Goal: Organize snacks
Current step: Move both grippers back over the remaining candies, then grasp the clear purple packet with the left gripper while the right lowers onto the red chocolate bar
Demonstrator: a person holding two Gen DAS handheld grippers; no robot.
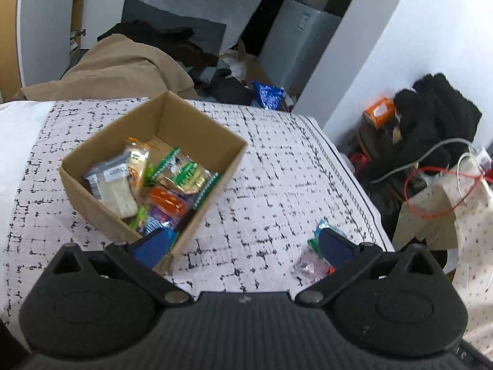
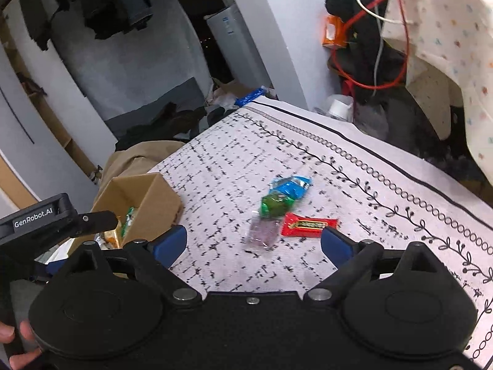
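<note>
While both grippers hang over the patterned cloth, four loose snacks lie in a tight cluster out on it, well apart from the cardboard box. Farthest from the right gripper is a blue packet, its long axis slanting away to the right. A green packet overlaps its near end. Just beside that lies a red bar, stretched crosswise, left to right, with a gold label along its length. A clear, purplish wrapper sits nearest the gripper, too blurred to read.

Spread wide, the right gripper's blue-padded fingers hold nothing and touch nothing; the cluster lies ahead, between their lines. The left gripper is likewise spread wide with nothing in it. Its left finger shows in front of the box's near corner, though whether it touches I cannot tell. Its right finger overlaps the loose cluster in view.

Sitting skewed on the cloth, the box points one corner toward the left gripper and already holds a jumble of wrapped snacks.
</note>
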